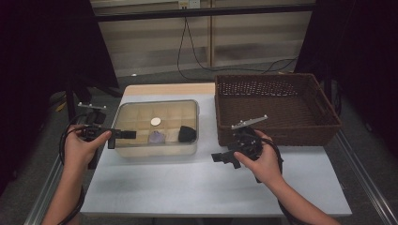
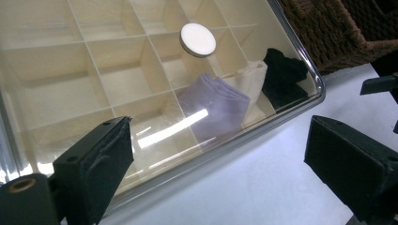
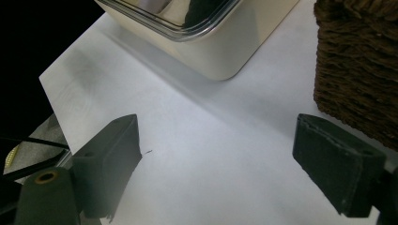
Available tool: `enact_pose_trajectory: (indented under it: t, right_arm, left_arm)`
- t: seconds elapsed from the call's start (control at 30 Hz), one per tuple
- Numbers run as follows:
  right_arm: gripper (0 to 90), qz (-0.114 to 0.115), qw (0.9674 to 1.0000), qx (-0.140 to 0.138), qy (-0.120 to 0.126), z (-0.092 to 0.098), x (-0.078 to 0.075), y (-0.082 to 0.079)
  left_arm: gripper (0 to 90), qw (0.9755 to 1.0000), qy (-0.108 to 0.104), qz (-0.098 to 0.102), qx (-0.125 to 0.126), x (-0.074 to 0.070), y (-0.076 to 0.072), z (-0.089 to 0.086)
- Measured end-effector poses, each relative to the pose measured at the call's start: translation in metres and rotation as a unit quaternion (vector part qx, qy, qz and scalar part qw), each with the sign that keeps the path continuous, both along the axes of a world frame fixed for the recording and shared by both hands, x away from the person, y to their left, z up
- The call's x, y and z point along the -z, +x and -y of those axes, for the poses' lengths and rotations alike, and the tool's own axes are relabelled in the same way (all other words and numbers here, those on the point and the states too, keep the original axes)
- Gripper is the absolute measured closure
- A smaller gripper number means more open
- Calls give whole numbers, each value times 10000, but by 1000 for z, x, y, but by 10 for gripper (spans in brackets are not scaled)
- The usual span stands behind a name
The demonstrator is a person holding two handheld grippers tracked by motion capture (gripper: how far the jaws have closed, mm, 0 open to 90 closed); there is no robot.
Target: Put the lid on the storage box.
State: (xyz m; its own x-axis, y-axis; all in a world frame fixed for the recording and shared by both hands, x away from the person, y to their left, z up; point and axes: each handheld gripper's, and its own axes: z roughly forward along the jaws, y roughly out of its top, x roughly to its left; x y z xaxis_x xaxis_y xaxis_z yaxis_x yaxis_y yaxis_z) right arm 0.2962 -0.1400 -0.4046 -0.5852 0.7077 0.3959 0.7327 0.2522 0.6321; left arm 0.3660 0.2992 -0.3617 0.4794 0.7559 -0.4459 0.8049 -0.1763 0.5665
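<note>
The left gripper [image 1: 123, 135] was held at the left end of the box [image 1: 123, 112], its jaws spread wide with nothing between them. In the left gripper view they framed the box's near rim and the white counter [image 2: 263, 187] beside it, without touching either.

The box was clear-lidded and divided into square cells. A white disc [image 2: 198, 40] sat on the lid near the middle. Below it, in the near row of cells, lay a folded lilac cloth [image 2: 218, 105], a cream cloth [image 2: 251, 79] just beside it, and a black cloth [image 2: 286, 77] at the right end. In the high view the lilac cloth [image 1: 157, 137] and the black cloth [image 1: 187, 133] lay near the front wall.

The right gripper [image 1: 220, 158] hung over the counter [image 1: 187, 183] in front of the wicker basket [image 1: 324, 117], between the basket and the box, pointing left toward the box. Its jaws also stood released and wide apart, holding nothing. In the right gripper view they bracketed bare counter [image 3: 211, 154], with the corner of the box [image 3: 225, 51] ahead and the basket wall [image 3: 356, 70] at the right.
</note>
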Motion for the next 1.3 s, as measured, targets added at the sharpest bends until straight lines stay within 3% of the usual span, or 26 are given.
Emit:
enact_pose_trajectory:
  t: [0.97, 1.3]
  right_arm:
    - [132, 25, 10000, -59, -28, 11, 15, -7]
    - [127, 13, 10000, -69, -19, 15, 18, -8]
  left_arm:
    - [69, 9996, -63, 15, 279, 15, -30, 9]
    - [69, 9994, -110, -87, 309, 24, -37, 10]
